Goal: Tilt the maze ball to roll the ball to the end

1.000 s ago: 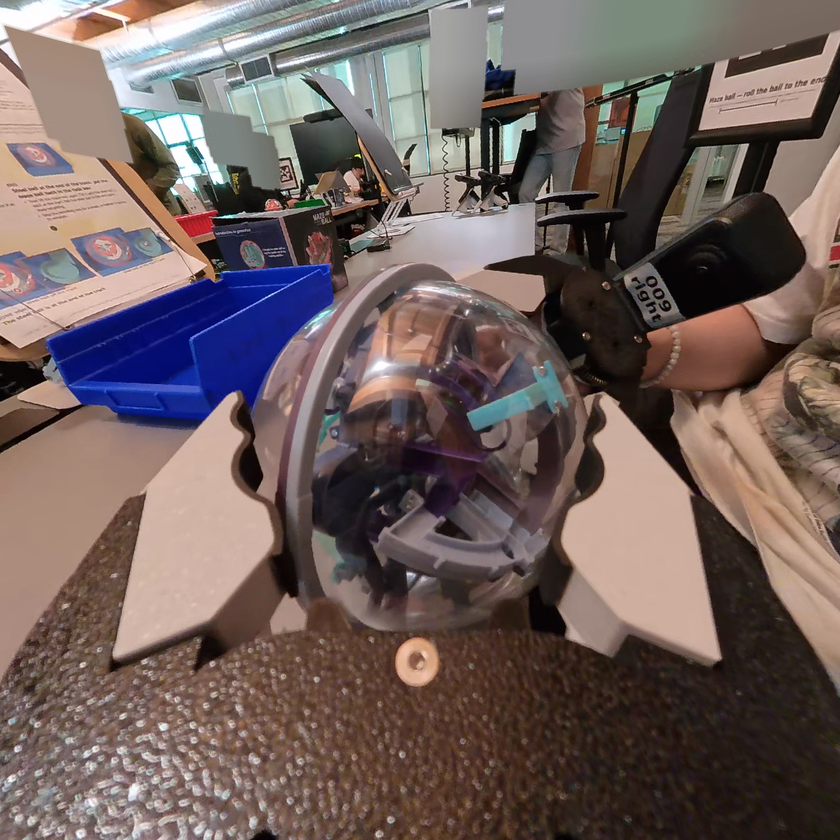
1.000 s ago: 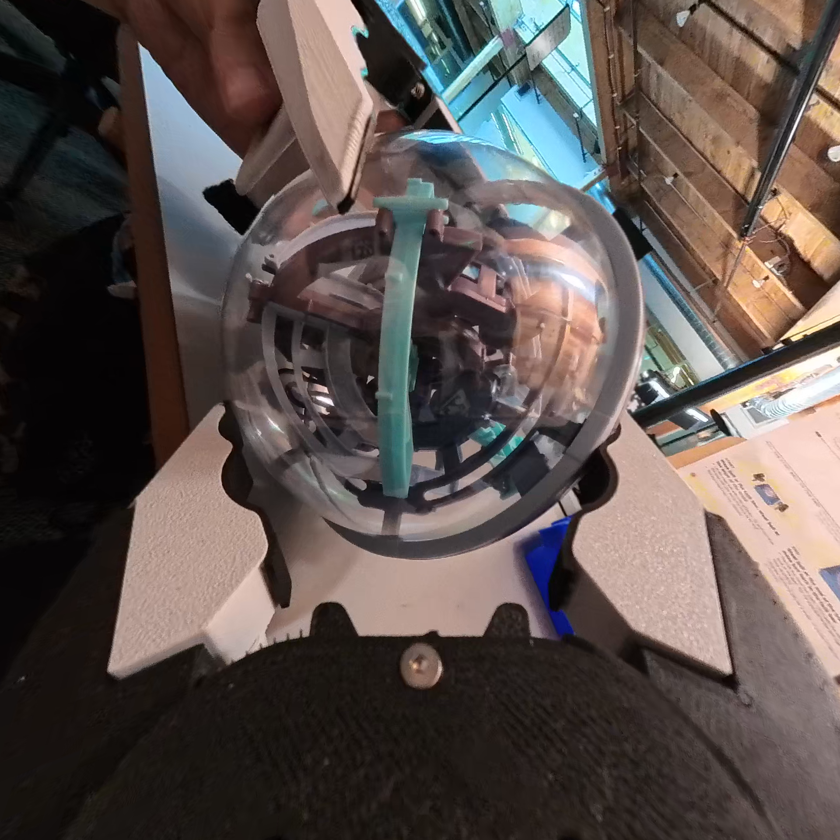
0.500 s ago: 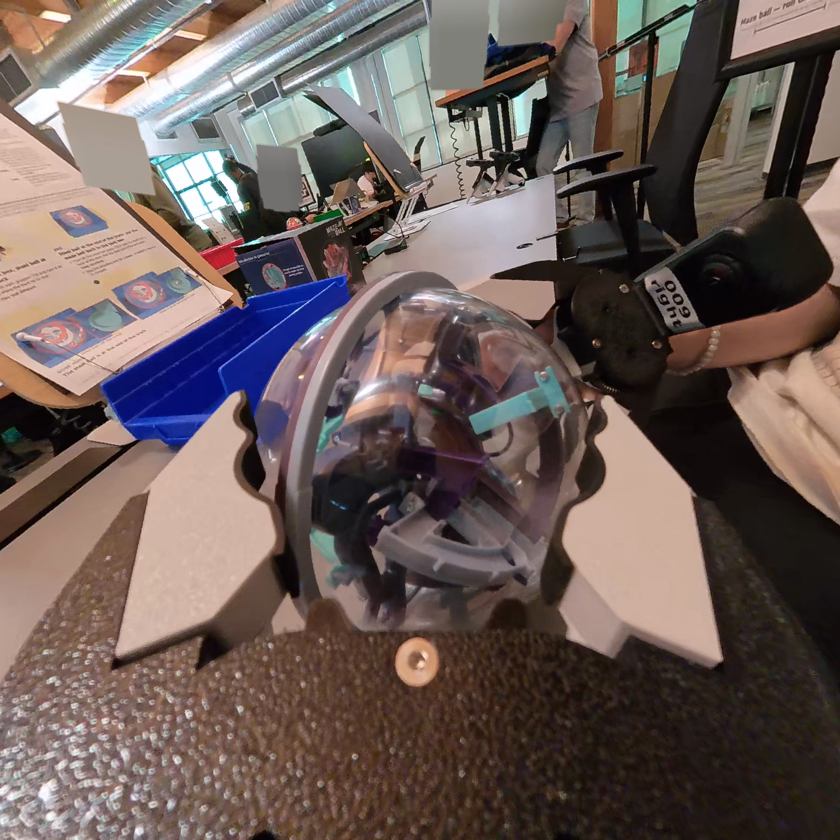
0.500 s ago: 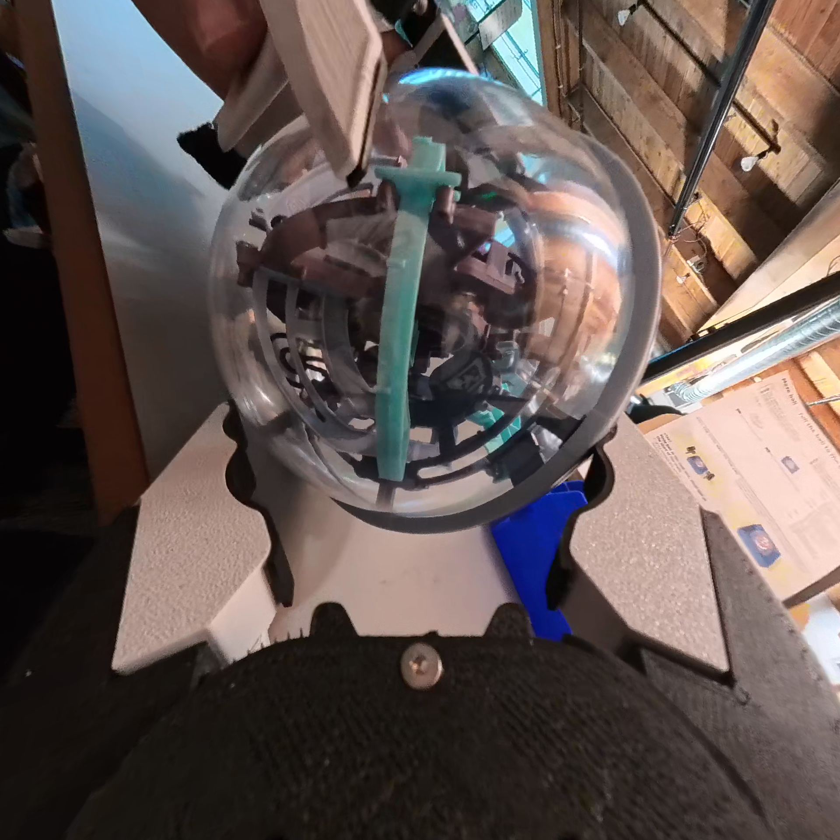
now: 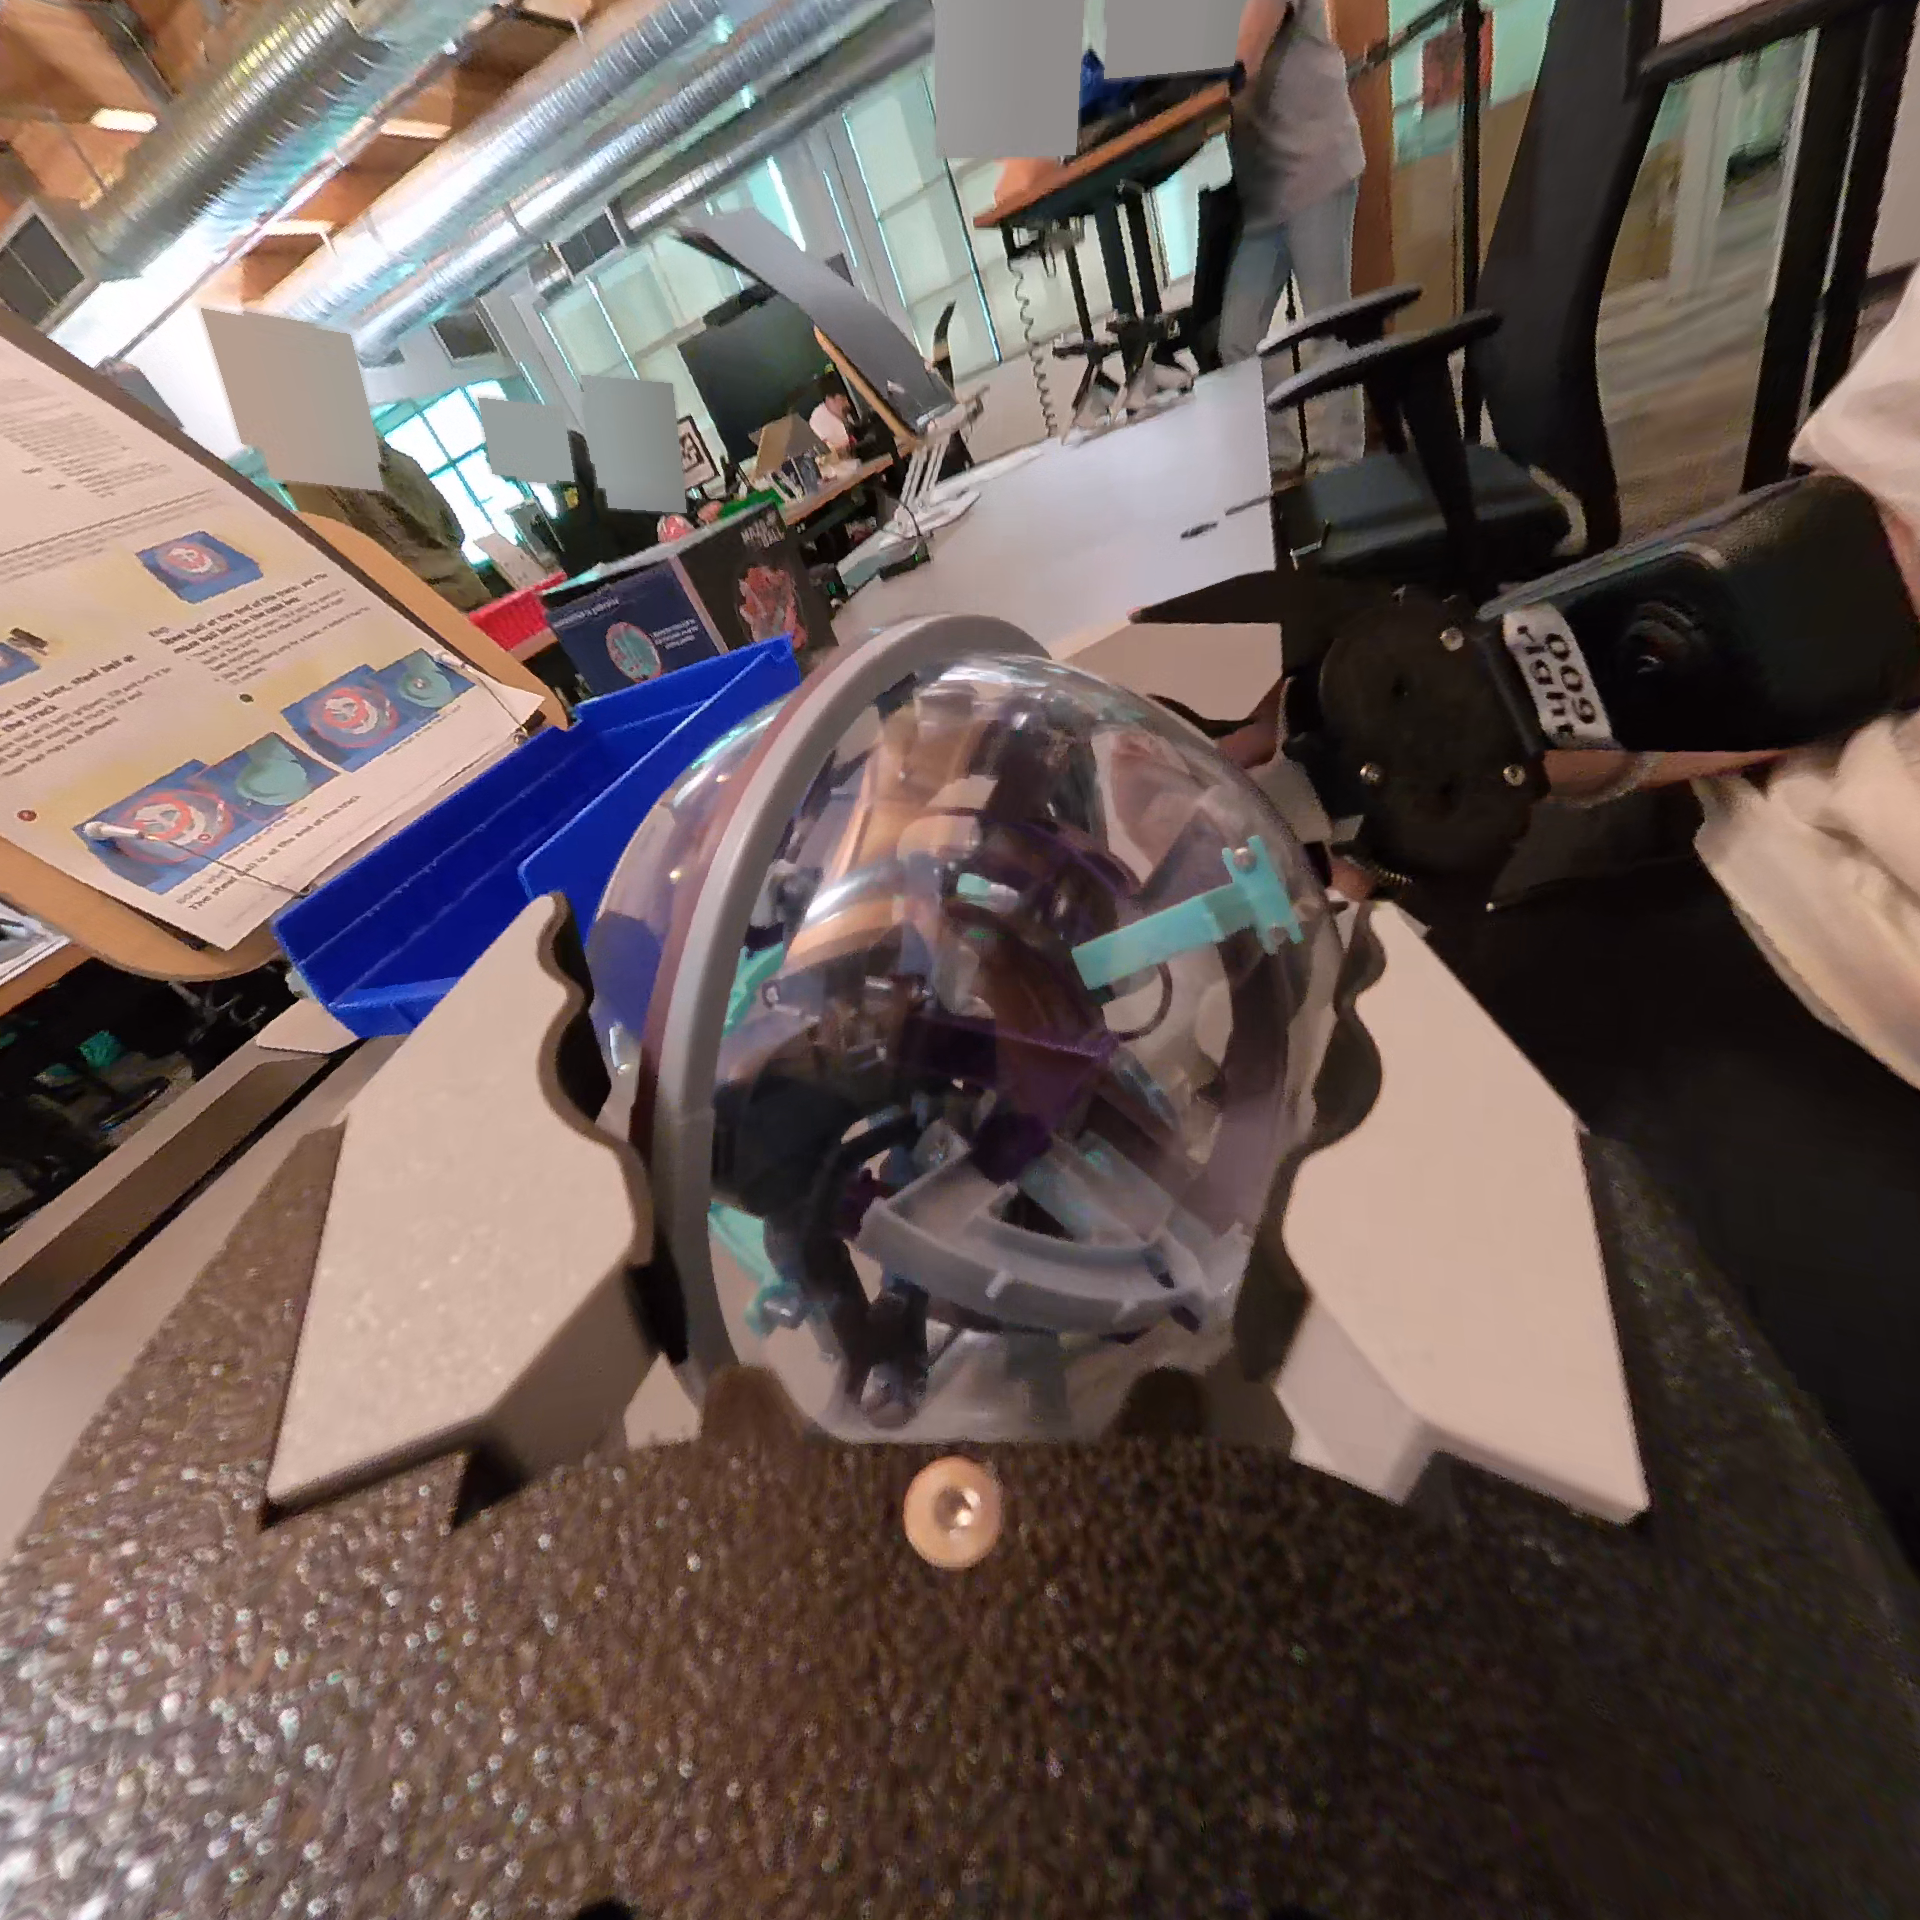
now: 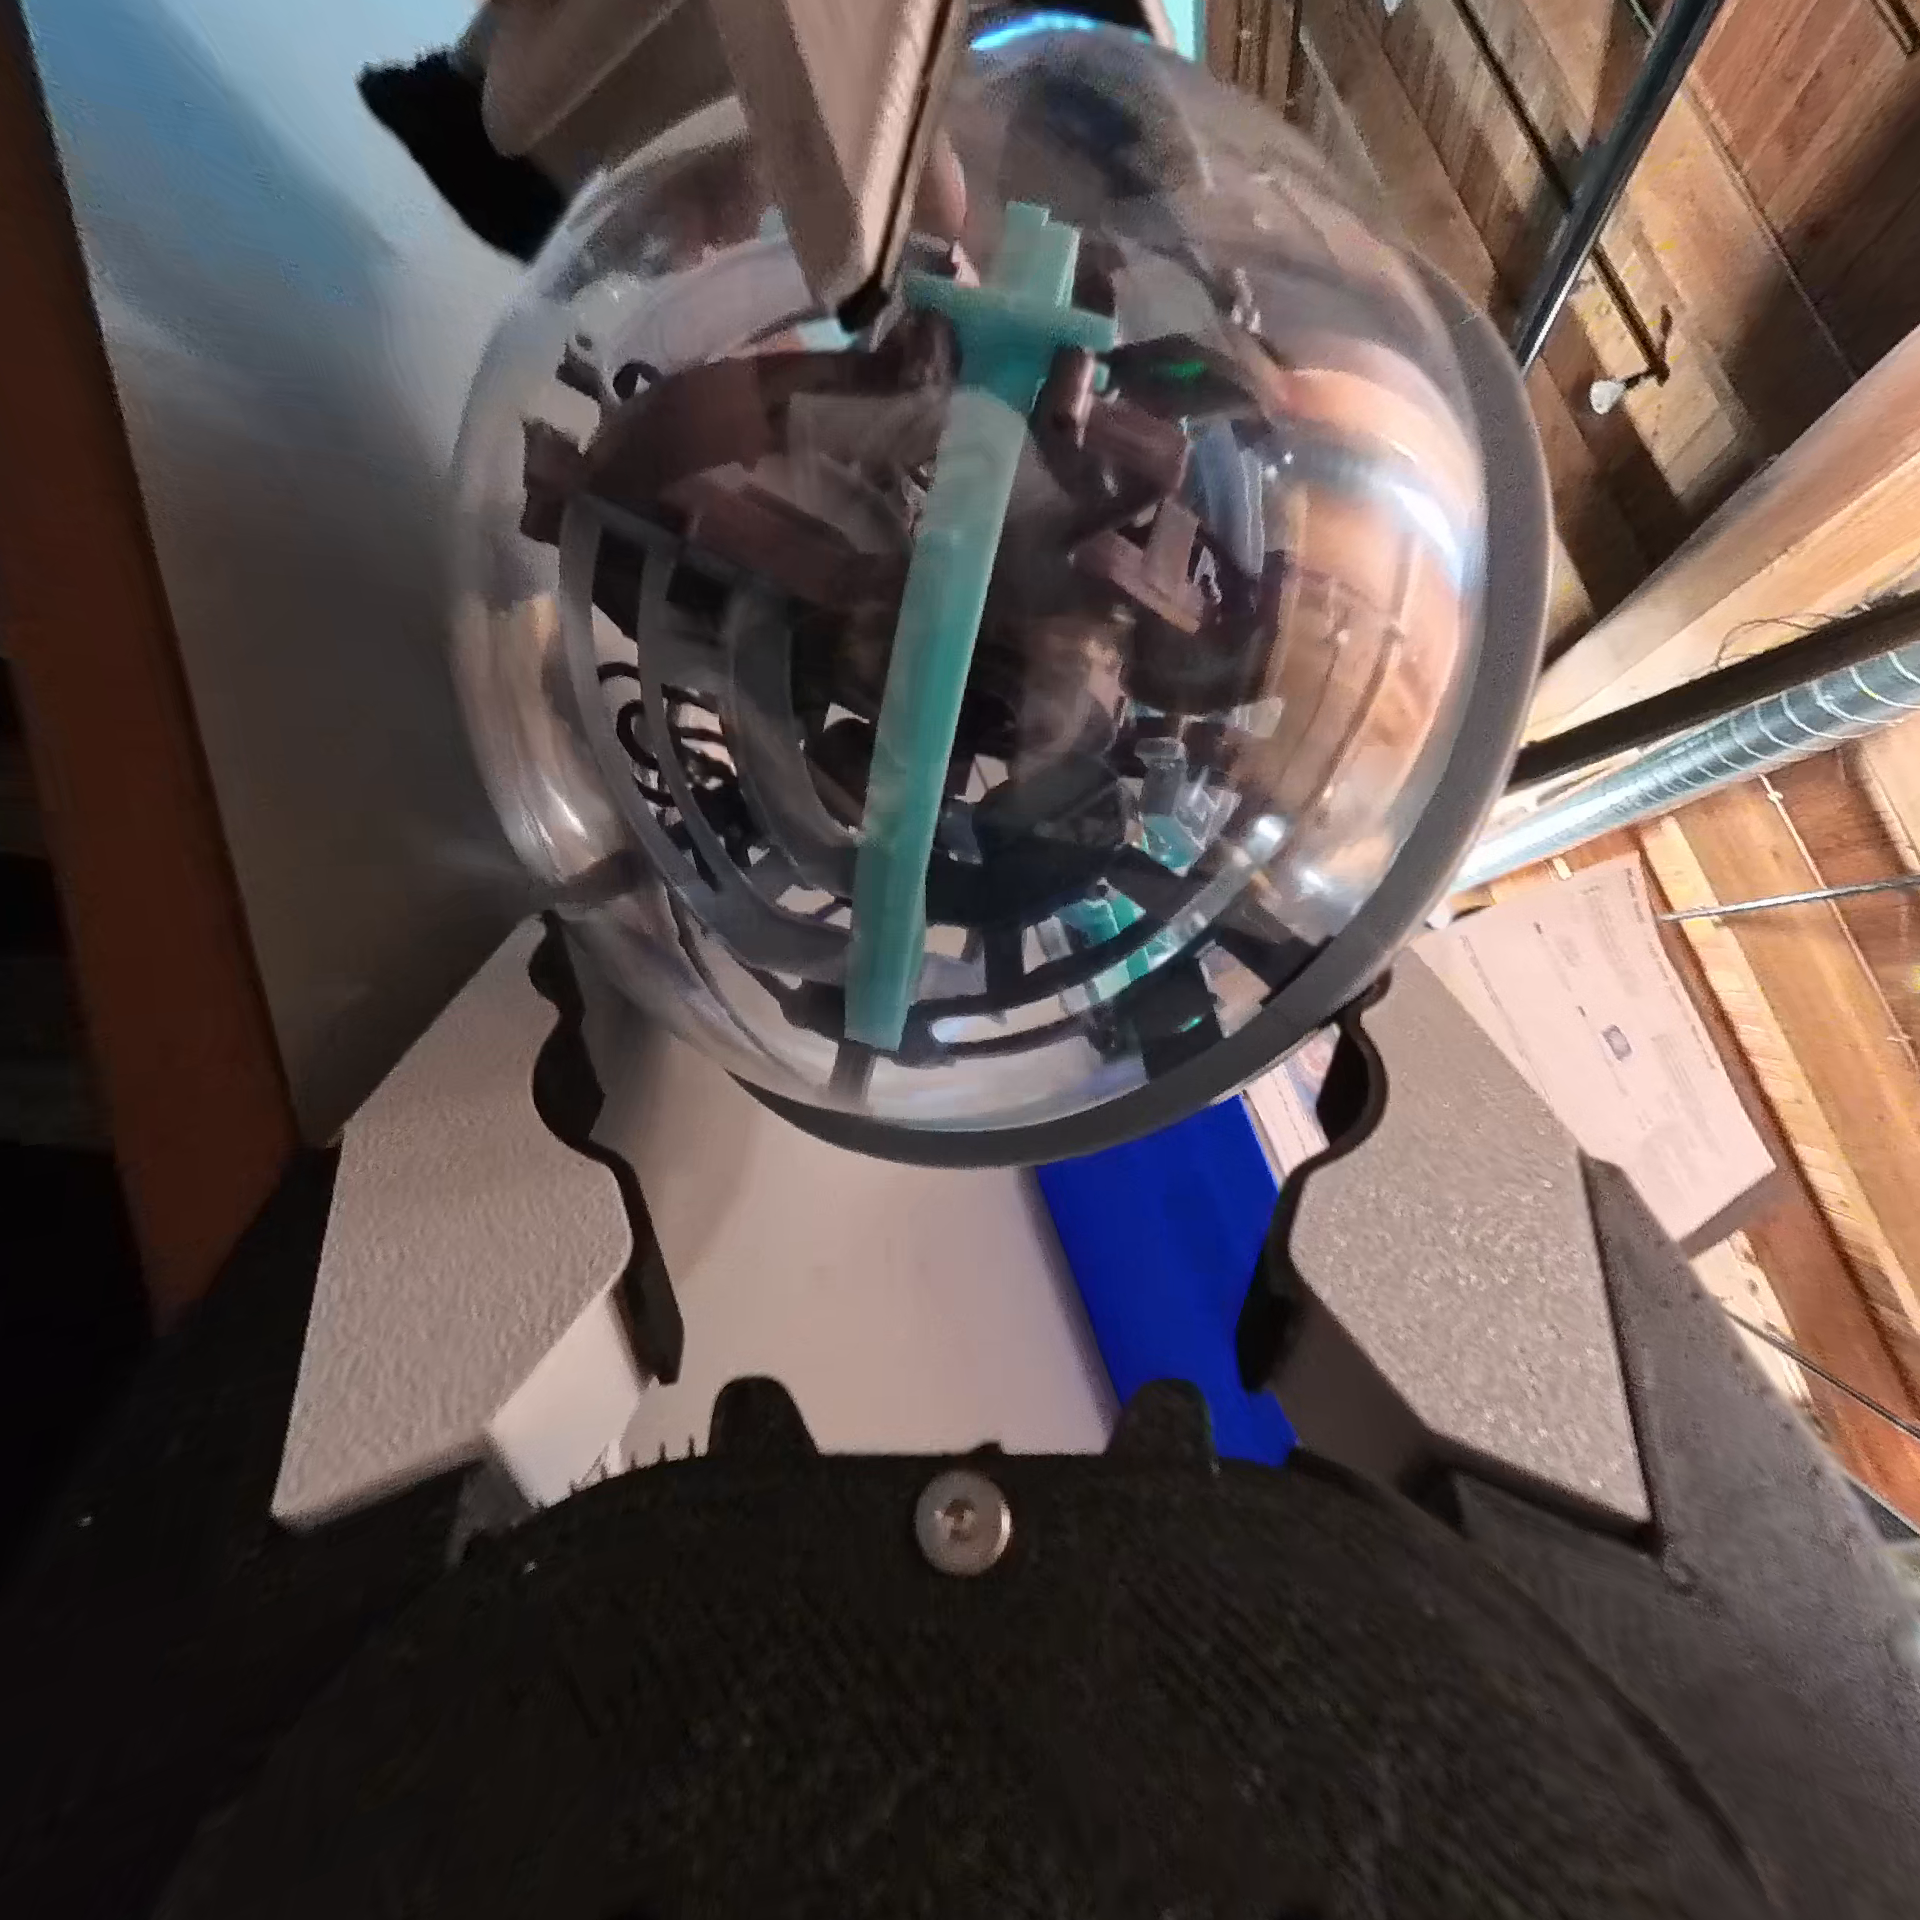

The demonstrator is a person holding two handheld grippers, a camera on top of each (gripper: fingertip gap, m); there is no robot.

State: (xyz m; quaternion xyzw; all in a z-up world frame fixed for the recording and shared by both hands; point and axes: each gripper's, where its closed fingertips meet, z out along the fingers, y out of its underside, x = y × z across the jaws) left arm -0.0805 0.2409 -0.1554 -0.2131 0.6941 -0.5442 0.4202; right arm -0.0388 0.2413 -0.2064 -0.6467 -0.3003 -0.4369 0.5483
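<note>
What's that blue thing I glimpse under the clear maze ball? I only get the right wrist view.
Observer: An open-topped blue bin; the left wrist view shows it lying beyond the maze ball.
Operator: Is anything behind it?
Observer: Yes, a dark printed box stands just behind the bin.
Operator: And what's carrying my camera?
Observer: A person's hand is wrapped around a black handle on the far side of the ball.
</note>
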